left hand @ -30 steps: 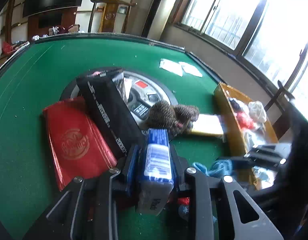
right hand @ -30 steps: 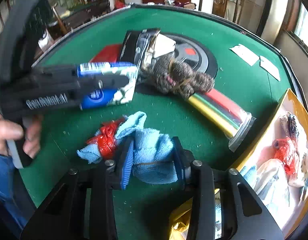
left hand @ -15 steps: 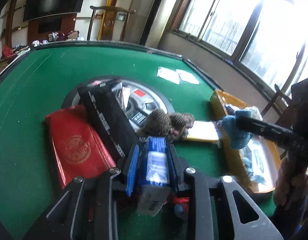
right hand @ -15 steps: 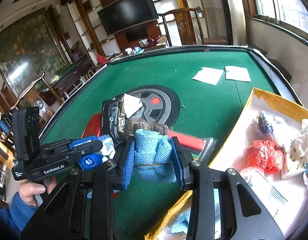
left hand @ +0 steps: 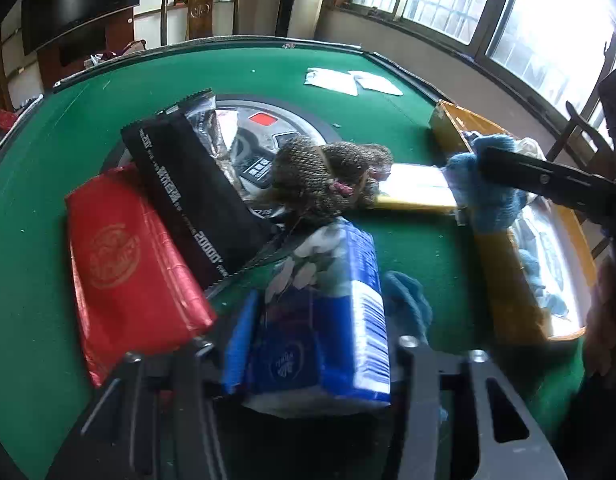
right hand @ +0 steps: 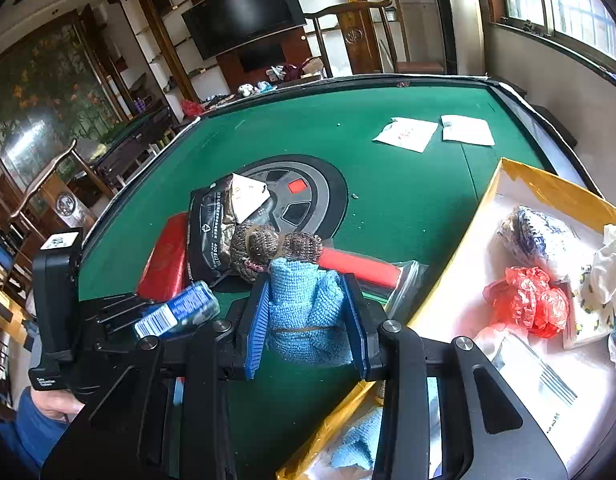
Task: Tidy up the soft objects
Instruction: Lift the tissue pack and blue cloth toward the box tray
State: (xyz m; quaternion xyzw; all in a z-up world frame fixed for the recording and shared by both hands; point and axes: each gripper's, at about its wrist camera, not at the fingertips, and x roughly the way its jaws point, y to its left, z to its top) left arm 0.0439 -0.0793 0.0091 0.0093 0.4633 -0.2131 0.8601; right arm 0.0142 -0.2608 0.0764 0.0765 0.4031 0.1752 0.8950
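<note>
The left gripper [left hand: 316,344] has its jaws opening around a blue tissue pack [left hand: 328,320], which sits between them low over the green table [left hand: 27,240], no longer squeezed tight. The right gripper [right hand: 305,320] keeps its jaws clenched on a bundled blue cloth [right hand: 303,312], held above the near edge of the yellow box [right hand: 548,188] at the table's right side. Between the two lie a knitted brown bundle [left hand: 324,176], a black pouch [left hand: 187,192] and a red pouch [left hand: 123,264], touching one another.
</note>
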